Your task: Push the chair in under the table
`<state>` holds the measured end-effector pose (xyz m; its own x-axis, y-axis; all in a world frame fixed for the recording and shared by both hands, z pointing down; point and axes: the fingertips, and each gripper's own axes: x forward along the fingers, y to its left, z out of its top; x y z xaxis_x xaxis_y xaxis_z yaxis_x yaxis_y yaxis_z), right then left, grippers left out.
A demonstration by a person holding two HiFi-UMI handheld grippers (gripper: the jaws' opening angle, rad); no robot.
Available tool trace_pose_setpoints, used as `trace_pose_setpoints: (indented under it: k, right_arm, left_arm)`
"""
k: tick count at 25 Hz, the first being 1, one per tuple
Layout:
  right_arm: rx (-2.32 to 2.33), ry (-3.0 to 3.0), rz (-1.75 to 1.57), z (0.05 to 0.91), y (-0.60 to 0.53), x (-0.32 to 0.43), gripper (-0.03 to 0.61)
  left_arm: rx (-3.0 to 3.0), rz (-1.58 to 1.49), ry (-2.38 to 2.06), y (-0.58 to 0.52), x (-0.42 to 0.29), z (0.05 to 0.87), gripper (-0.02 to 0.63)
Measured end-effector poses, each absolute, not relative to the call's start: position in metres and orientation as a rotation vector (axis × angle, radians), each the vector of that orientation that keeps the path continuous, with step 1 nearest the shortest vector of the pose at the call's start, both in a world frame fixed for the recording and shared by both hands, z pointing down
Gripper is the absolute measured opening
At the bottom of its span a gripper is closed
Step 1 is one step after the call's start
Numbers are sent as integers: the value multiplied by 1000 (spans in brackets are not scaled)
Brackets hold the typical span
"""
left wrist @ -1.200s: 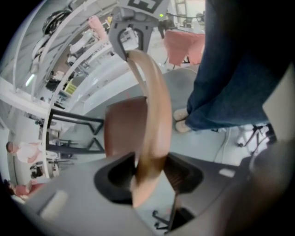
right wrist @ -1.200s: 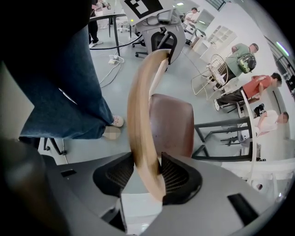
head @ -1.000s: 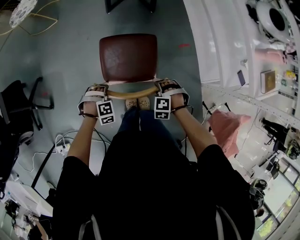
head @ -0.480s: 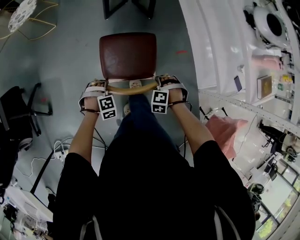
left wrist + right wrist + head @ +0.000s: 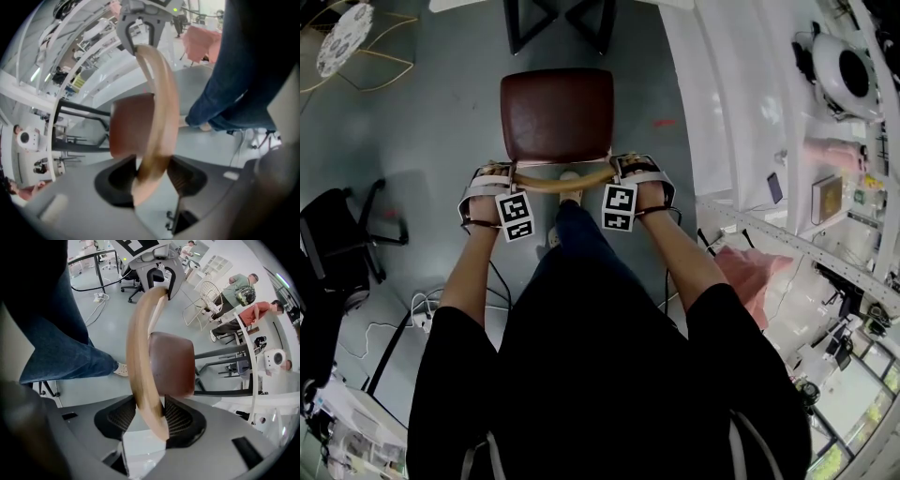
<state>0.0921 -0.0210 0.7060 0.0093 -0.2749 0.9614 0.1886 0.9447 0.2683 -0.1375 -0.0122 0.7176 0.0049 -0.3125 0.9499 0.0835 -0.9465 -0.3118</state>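
Jaws: left gripper (image 5: 494,172) and right gripper (image 5: 634,167) each clamped on the curved wooden backrest (image 5: 563,183), one at each end. Brown chair seat (image 5: 557,112): nearer the table frame (image 5: 514,30) than a second ago, front edge just short of it. Bare floor (image 5: 422,112) to its left; white bench (image 5: 722,103) near its right.

This looks like a robotics lab or shared workroom. The bare grey floor (image 5: 422,122) has cables (image 5: 417,305) trailing across it. At the right, a long white tabletop (image 5: 722,94) carries a round white device (image 5: 853,70) and other small gear. A black office chair (image 5: 337,234) stands at the left. In the right gripper view, people (image 5: 239,289) sit near a wire chair (image 5: 206,298) among more white tabletops.
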Motion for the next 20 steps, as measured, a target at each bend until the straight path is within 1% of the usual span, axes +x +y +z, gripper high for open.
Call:
trace_pose_setpoints:
  k: [20]
  right_arm:
    - [40, -1582, -397, 699, -127, 85, 190]
  left_arm:
    - [-1948, -2099, 265, -123, -146, 715, 210]
